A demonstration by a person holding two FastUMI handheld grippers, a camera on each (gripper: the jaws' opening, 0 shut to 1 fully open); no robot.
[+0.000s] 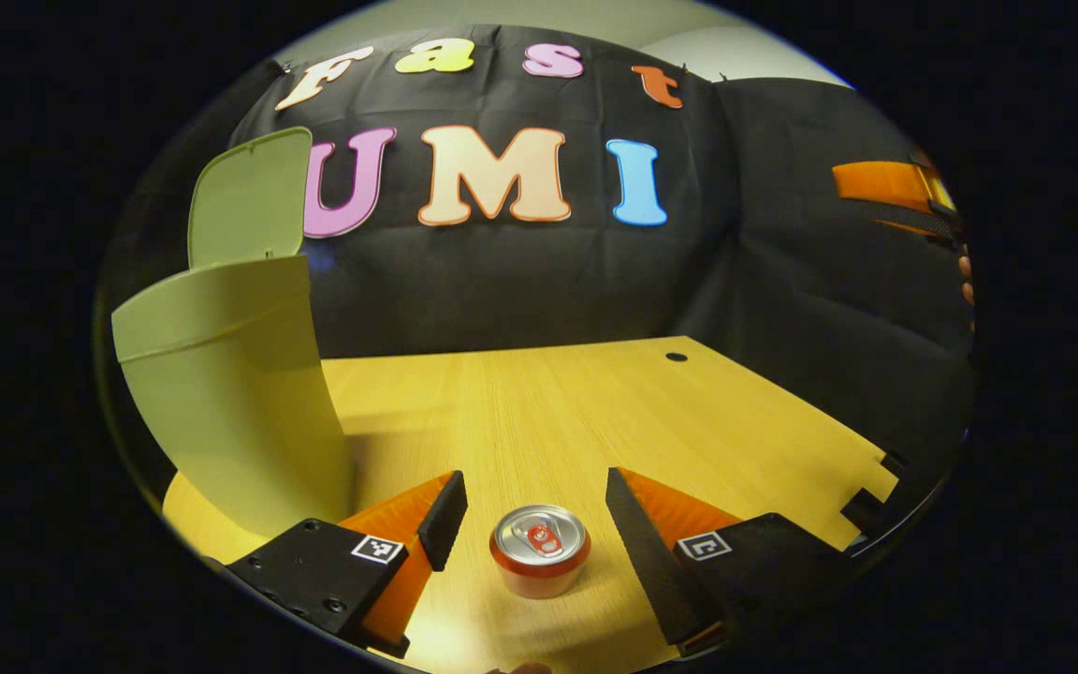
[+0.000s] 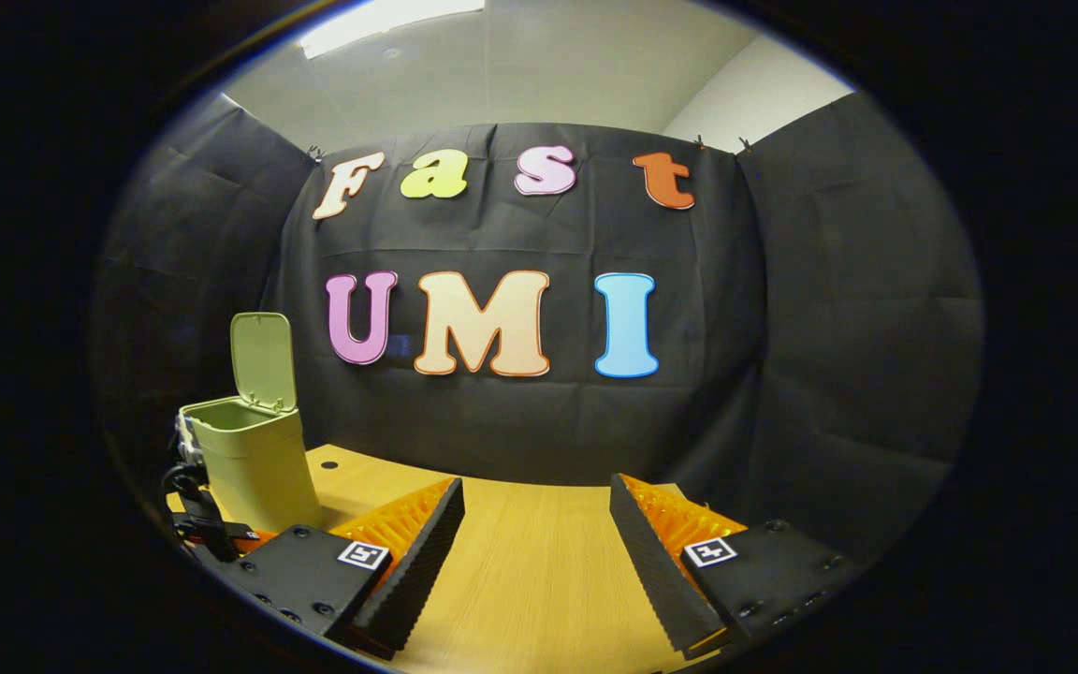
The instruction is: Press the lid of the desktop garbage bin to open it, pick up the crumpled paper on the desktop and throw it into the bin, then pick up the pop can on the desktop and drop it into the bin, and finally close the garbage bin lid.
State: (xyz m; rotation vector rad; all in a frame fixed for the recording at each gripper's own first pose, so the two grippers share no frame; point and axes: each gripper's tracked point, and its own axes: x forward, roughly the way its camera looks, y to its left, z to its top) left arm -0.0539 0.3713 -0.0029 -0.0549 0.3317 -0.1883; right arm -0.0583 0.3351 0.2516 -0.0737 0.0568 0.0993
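In the left gripper view, the left gripper (image 1: pixel 535 510) hangs low over the wooden desktop (image 1: pixel 539 412) with its fingers spread wide, the pop can (image 1: pixel 540 550) standing upright between them, clear of both fingers. The can's silver top faces the camera. To the left stands the green garbage bin (image 1: pixel 235 393), its lid (image 1: pixel 247 195) tipped up and open. At the far right edge, part of the right gripper (image 1: pixel 890 187) shows high above the desk against the black cloth, fingertips of the hand (image 1: pixel 967 279) that holds it just below.

In the right gripper view, the right gripper (image 2: pixel 537 524) is held above the desktop (image 2: pixel 539 562), fingers spread apart with nothing between them. The garbage bin (image 2: pixel 254 468) stands at the far left of the desk, lid (image 2: pixel 263 360) upright, its mouth open. Just beside the bin's base, parts of the left gripper (image 2: pixel 197 520) are visible, too small to make out.
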